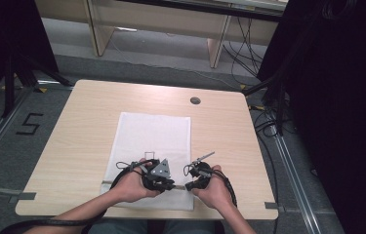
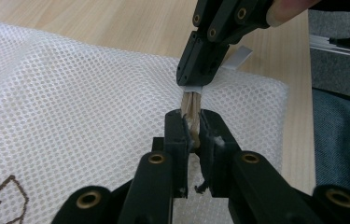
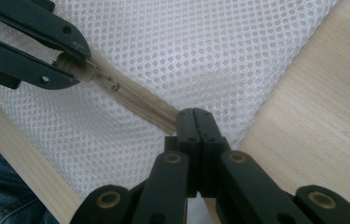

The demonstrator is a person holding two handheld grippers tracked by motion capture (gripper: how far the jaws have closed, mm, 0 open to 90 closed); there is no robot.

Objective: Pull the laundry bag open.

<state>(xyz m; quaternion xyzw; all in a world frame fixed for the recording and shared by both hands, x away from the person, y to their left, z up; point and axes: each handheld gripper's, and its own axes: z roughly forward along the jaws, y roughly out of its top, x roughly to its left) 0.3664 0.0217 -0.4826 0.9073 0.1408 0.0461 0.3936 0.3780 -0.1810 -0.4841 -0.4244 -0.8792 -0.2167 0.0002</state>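
Your left gripper [image 2: 191,135] and right gripper [image 3: 199,128] pinch the mesh bag's [image 1: 153,134] zipper [image 3: 135,100] at the tabletop's [image 1: 73,126] six-o'clock edge; open room toward twelve.

Left gripper [image 1: 171,186]: black linkage jaws, each arm pinned with brass-coloured rivets; a grey three-cornered plate with small holes on top; a black cable looping from its rear, toward the table's near edge [image 1: 49,213].

Right gripper [image 1: 189,186]: same black linkage build and brass-coloured rivets; a thin grey rod, possibly a lever, projecting from its top; black cable at its rear.

Person: forearms bare, no sleeves visible; blue denim-like trousers below the table's near edge.
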